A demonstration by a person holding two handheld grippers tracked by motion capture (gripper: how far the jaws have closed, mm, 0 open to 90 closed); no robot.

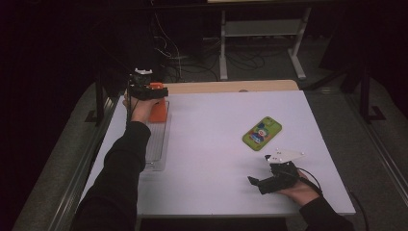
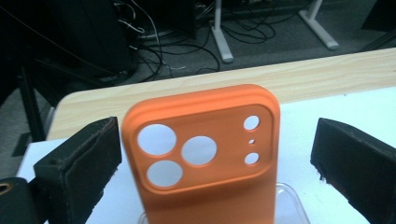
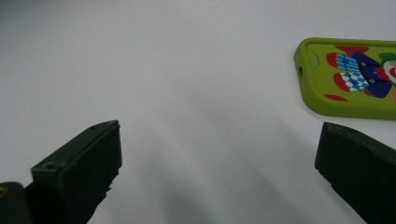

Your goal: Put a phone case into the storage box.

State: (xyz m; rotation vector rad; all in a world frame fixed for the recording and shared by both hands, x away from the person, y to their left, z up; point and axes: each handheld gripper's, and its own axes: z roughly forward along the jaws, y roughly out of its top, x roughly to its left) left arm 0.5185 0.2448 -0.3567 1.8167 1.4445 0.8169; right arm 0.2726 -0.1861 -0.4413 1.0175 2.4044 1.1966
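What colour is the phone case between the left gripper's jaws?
Plain orange: the phone case shows best in the left gripper view.

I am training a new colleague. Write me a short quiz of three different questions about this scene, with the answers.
1. True or false: the left tongs press on the orange phone case.
2. Where does the green phone case lie? A) in the clear tray B) flat on the white table C) between the right tongs
3. Which way does the orange phone case stand in the clear tray?

Key:
1. False. It stands between the open jaws, with a gap on each side.
2. B.
3. Upright, camera cutouts at the top, at the tray's far end.
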